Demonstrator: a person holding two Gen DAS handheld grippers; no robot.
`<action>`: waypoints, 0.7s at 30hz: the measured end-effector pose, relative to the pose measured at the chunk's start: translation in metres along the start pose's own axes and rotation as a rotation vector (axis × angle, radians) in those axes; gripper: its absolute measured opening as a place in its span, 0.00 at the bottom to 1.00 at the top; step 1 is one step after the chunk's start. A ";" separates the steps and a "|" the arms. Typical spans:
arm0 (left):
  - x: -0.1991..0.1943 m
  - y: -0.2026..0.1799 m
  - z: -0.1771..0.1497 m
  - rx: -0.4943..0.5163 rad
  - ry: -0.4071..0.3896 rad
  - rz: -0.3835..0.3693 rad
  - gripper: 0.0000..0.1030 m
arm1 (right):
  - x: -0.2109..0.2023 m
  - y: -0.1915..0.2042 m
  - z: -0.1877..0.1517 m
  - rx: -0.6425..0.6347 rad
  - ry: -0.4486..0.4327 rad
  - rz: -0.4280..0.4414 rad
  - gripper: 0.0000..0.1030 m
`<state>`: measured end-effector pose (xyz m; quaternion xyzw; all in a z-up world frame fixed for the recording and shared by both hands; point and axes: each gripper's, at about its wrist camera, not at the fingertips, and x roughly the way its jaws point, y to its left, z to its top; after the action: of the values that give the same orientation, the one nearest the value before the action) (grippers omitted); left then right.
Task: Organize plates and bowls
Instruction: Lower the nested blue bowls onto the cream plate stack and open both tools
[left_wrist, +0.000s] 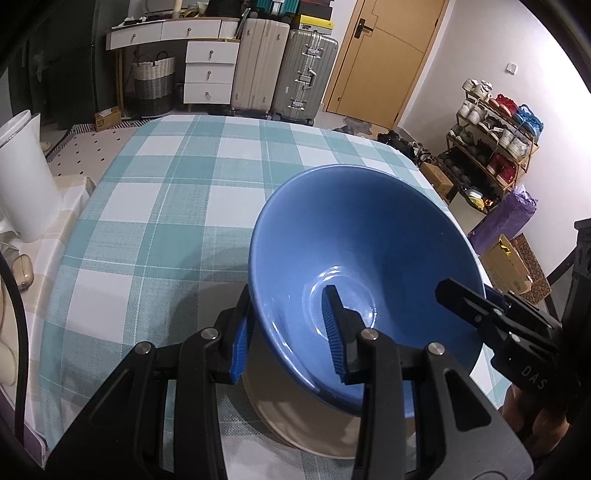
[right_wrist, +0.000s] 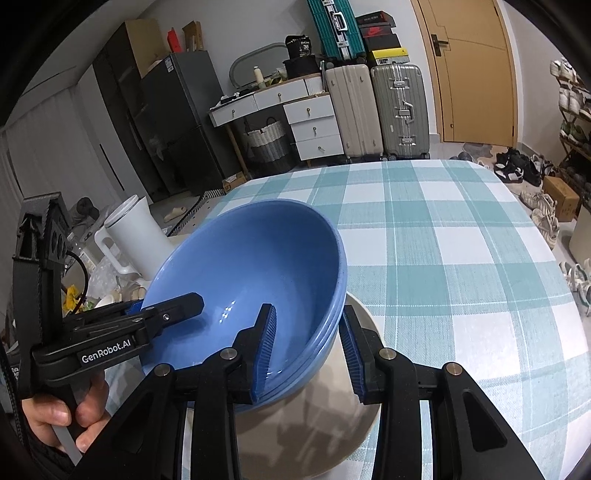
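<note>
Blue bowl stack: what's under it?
A beige plate on the checked tablecloth lies beneath the blue bowl stack. The plate's middle is covered; contact can't be confirmed.

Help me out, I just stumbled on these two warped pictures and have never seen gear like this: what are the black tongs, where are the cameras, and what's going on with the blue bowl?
No robot here: a person holds a two-finger tool in each hand, and each carries a wide-angle camera looking along its fingers, hence the bending. One picture is from the left gripper, the other from the right gripper. Each also shows the other tool at the bowl's far side. Both pinch the rim of the blue bowls: one finger inside, one outside. The edge shows several rims, so it looks like a nested stack. It sits tilted above a beige plate on the checked tablecloth. A hand grips the left tool's handle.
</note>
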<state>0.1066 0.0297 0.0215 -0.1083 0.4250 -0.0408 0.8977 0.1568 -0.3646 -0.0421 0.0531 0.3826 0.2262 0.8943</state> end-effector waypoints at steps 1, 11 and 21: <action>0.000 0.000 0.001 0.003 -0.002 0.000 0.31 | 0.000 0.000 0.000 0.000 0.000 -0.001 0.35; 0.000 -0.008 -0.004 0.078 -0.018 0.041 0.32 | 0.000 -0.001 0.001 -0.036 0.014 -0.006 0.43; -0.041 0.001 -0.010 0.176 -0.175 0.049 0.77 | -0.012 -0.003 -0.003 -0.128 -0.015 -0.013 0.89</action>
<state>0.0732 0.0359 0.0461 -0.0221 0.3423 -0.0465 0.9382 0.1484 -0.3726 -0.0375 -0.0047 0.3608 0.2441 0.9001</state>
